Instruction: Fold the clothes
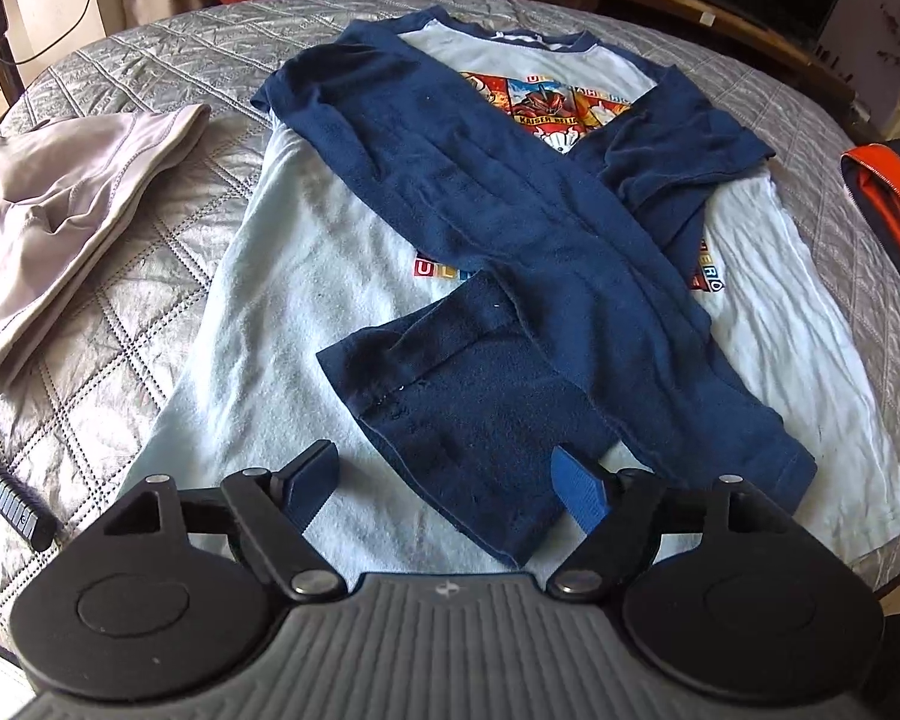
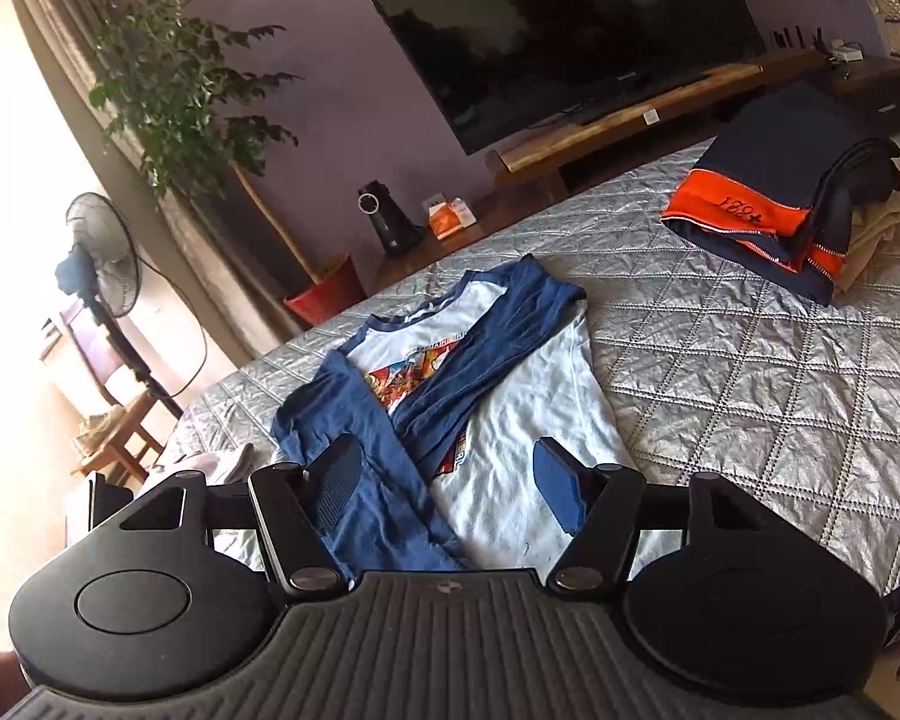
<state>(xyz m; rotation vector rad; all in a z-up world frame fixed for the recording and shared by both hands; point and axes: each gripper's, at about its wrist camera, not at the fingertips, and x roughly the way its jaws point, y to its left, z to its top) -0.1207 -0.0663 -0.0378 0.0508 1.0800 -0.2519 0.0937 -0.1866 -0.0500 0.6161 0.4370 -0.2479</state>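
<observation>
I see both grippers, left (image 1: 444,483) and right (image 2: 450,483), fingers spread wide, empty over the shirt (image 1: 306,276); its crossed sleeves (image 1: 510,228) hide the print.

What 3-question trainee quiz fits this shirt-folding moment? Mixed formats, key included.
1. True or false: both navy sleeves lie crossed over the shirt front.
2. The left gripper jaws are: A) shut on a cuff, B) open above the cuff, C) out of view.
3. What lies far right of the shirt in the right wrist view?

Key: 1 true. 2 B. 3 a navy and orange garment topping a pile on the quilted cover.
</observation>
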